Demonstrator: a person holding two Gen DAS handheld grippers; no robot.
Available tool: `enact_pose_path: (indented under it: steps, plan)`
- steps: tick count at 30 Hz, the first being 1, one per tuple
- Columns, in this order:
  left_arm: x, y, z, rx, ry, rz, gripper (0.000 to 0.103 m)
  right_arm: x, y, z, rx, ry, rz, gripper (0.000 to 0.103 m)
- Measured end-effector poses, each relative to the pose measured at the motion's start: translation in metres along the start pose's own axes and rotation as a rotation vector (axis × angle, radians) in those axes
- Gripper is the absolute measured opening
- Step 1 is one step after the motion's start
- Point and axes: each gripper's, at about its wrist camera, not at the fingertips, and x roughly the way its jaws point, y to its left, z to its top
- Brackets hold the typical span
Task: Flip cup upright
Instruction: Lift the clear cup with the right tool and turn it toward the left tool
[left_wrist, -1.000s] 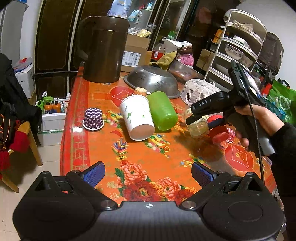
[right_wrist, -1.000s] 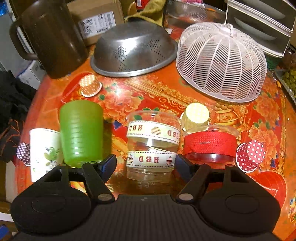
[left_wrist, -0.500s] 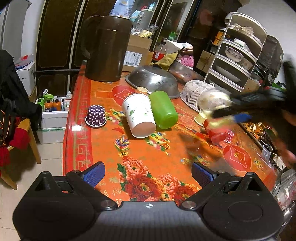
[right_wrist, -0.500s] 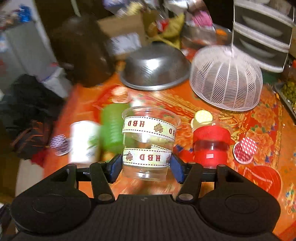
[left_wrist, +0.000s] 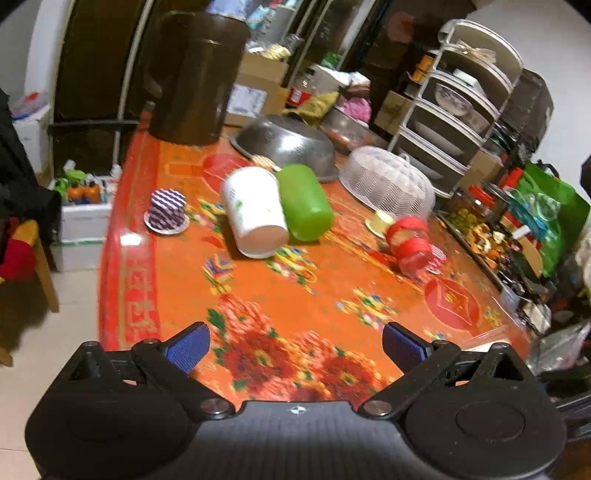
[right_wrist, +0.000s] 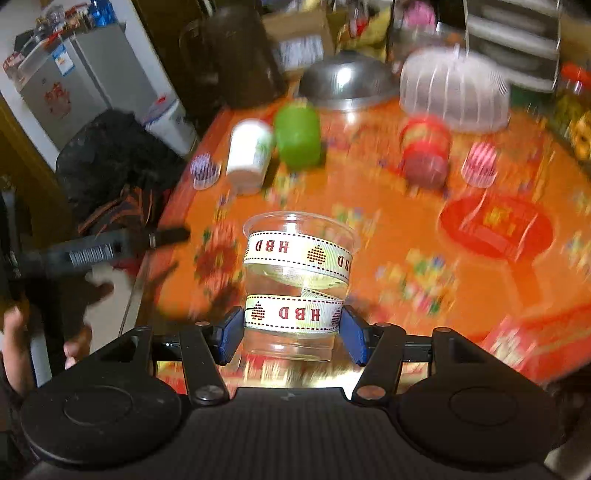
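My right gripper (right_wrist: 291, 328) is shut on a clear plastic cup (right_wrist: 299, 280) wrapped in white "HBD" ribbon. It holds the cup above the orange table, mouth away from the camera. My left gripper (left_wrist: 293, 345) is open and empty over the table's near edge; it also shows blurred in the right wrist view (right_wrist: 110, 247). On the table a white paper cup (left_wrist: 256, 216) and a green cup (left_wrist: 304, 201) lie on their sides next to each other. A clear cup with red ribbon (left_wrist: 412, 245) lies on its side further right.
A dark brown jug (left_wrist: 188, 77), a steel colander (left_wrist: 286, 146) and a white mesh food cover (left_wrist: 388, 182) stand at the back. A purple dotted cupcake liner (left_wrist: 166, 210) sits left, a yellow one (left_wrist: 380, 223) near the red-ribbon cup. A dish rack (left_wrist: 458, 114) stands right.
My right gripper closed on the HBD cup, lifted it off the table and drew back toward the near edge. The right hand left the left wrist view.
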Motion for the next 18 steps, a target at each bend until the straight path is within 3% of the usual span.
enact_pose_path:
  steps: [3, 7, 11, 18]
  plan:
    - [0.0, -0.003, -0.004, -0.011, 0.009, 0.004, 0.101, 0.014, -0.004, -0.008, 0.021, 0.025, 0.012, 0.058]
    - [0.005, 0.0, -0.008, -0.09, 0.069, -0.089, 0.101, 0.024, -0.004, -0.015, 0.032, 0.046, 0.031, 0.058]
    - [0.016, -0.016, -0.017, -0.078, 0.147, -0.111, 0.099, 0.024, -0.003, -0.019, 0.035, 0.027, 0.042, 0.058]
    - [0.032, -0.047, -0.023, -0.124, 0.254, -0.262, 0.097, 0.023, -0.002, -0.024, 0.029, 0.015, 0.045, 0.058]
